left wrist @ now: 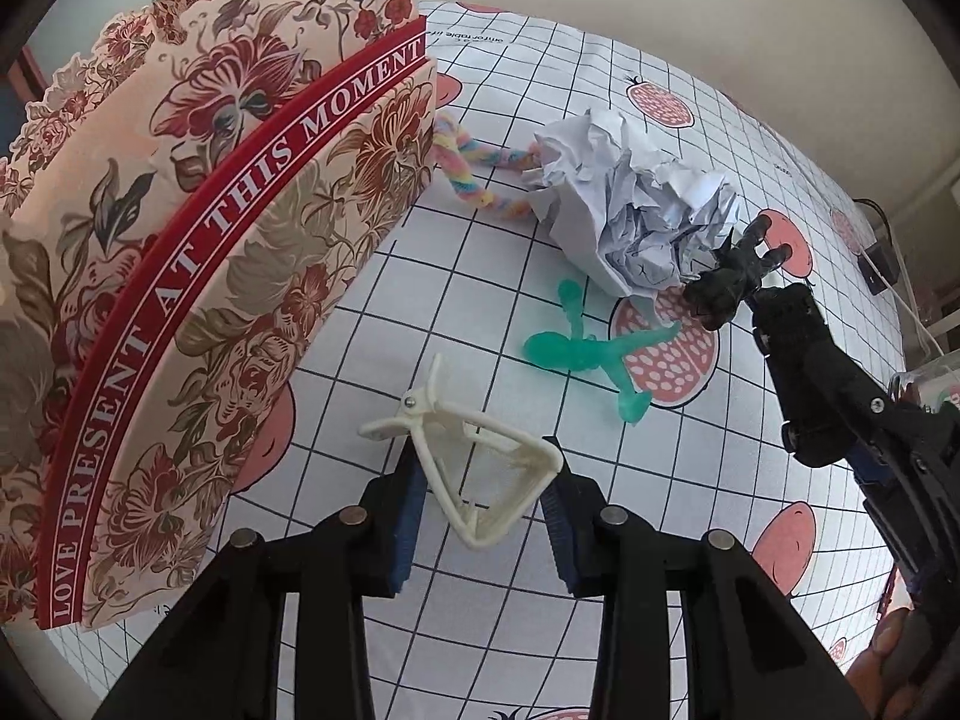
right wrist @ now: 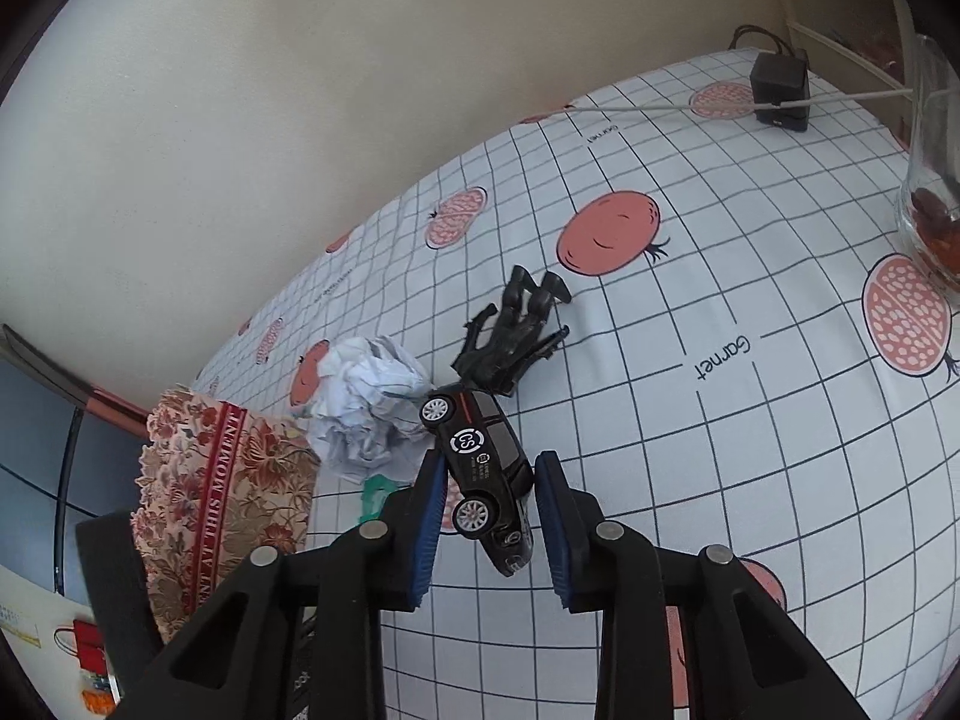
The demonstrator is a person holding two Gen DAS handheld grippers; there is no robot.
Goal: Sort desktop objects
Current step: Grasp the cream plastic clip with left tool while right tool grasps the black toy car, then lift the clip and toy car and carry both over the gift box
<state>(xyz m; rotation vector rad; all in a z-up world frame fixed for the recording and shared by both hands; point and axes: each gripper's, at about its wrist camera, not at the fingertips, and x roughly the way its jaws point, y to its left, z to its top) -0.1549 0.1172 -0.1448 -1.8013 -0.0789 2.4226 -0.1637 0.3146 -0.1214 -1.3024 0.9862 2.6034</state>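
My left gripper (left wrist: 489, 474) is shut on a cream plastic hair clip (left wrist: 480, 468) and holds it above the cloth, beside the floral paper box (left wrist: 180, 276) on its left. My right gripper (right wrist: 489, 480) is shut on a black toy car (right wrist: 483, 468), tilted nose-down; it also shows in the left wrist view (left wrist: 810, 372). A crumpled paper ball (left wrist: 630, 204), a green toy figure (left wrist: 591, 351), a black toy figure (right wrist: 516, 336) and a pastel twisted rope (left wrist: 474, 171) lie on the cloth.
The table has a white grid cloth with pomegranate prints (right wrist: 750, 420). A black adapter with cable (right wrist: 780, 90) sits at the far right edge. A glass jar (right wrist: 930, 180) stands at the right. The wall is behind the table.
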